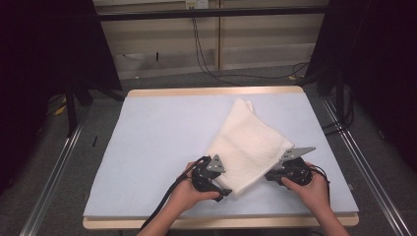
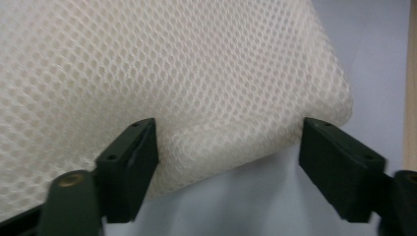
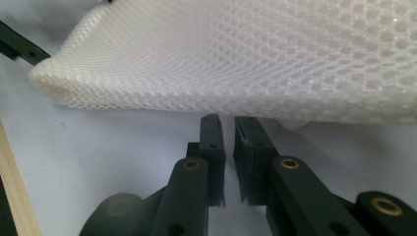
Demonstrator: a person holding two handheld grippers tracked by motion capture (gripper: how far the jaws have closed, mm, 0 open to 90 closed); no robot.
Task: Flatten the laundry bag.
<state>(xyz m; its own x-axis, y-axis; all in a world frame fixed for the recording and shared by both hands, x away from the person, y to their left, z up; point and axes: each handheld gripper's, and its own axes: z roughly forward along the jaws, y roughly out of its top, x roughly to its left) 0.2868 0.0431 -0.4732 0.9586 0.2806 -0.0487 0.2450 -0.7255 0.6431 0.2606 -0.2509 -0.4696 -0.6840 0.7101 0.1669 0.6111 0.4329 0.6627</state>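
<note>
A folded white mesh towel (image 1: pixel 246 142) lies slanted on the pale blue table mat (image 1: pixel 157 147). My left gripper (image 1: pixel 227 191) is at the towel's near corner. In the left gripper view its jaws (image 2: pixel 228 147) stand wide apart with the towel's (image 2: pixel 172 73) folded edge between them; the right-hand pad is clear of the cloth. My right gripper (image 1: pixel 270 174) is at the towel's right edge. In the right gripper view its jaws (image 3: pixel 229 123) are nearly together, with nothing between the pads and their tips just under the towel's (image 3: pixel 270 59) rim.
The mat ends in a wooden table edge (image 1: pixel 221 222) close to both hands. Metal rails (image 1: pixel 54 167) run along either side of the table. Cables (image 1: pixel 206 59) trail over the floor behind it, and dark curtains hang at left and right.
</note>
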